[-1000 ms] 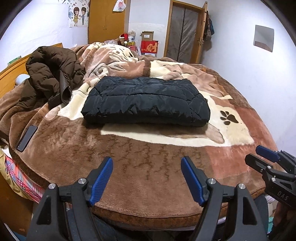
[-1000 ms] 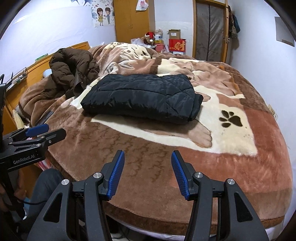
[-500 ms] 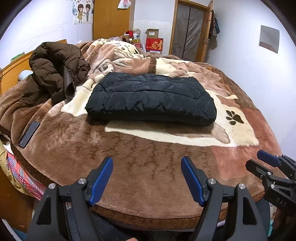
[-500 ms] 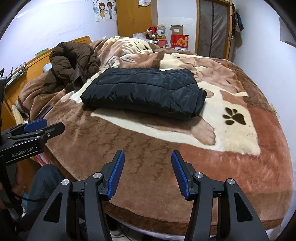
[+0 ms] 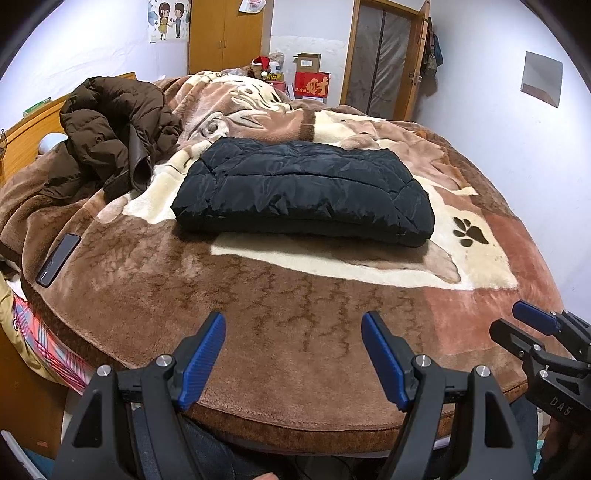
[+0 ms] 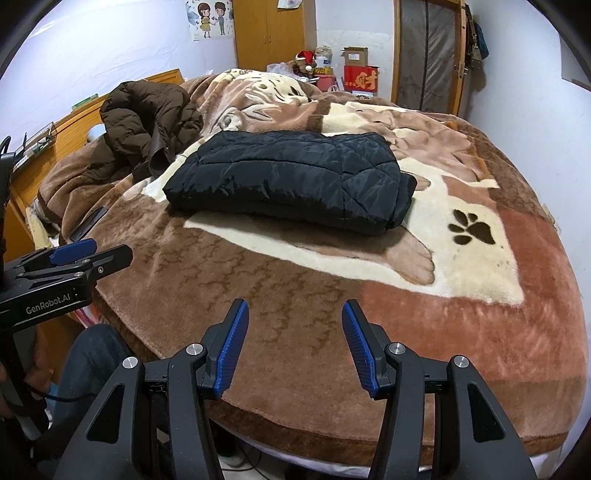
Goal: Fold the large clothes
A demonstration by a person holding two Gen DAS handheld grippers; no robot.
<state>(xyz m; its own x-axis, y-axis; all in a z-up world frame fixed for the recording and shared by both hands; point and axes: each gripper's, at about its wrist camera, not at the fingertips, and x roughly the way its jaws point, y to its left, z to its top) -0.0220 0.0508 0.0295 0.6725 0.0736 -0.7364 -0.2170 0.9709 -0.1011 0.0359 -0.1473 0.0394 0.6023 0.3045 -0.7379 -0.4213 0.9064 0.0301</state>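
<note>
A black quilted jacket lies folded into a flat rectangle on the middle of the bed; it also shows in the right wrist view. My left gripper is open and empty above the bed's near edge, well short of the jacket. My right gripper is open and empty, also near the bed's front edge. Each gripper shows in the other's view: the right gripper at the right, the left gripper at the left.
A brown puffer coat lies crumpled at the bed's back left. A dark phone lies on the brown and cream blanket near the left edge. Boxes and a wardrobe stand against the far wall.
Both views have shifted slightly so the folded jacket sits a little lower and nearer in frame. Both grippers stay open; the jacket has not moved on the bed.
</note>
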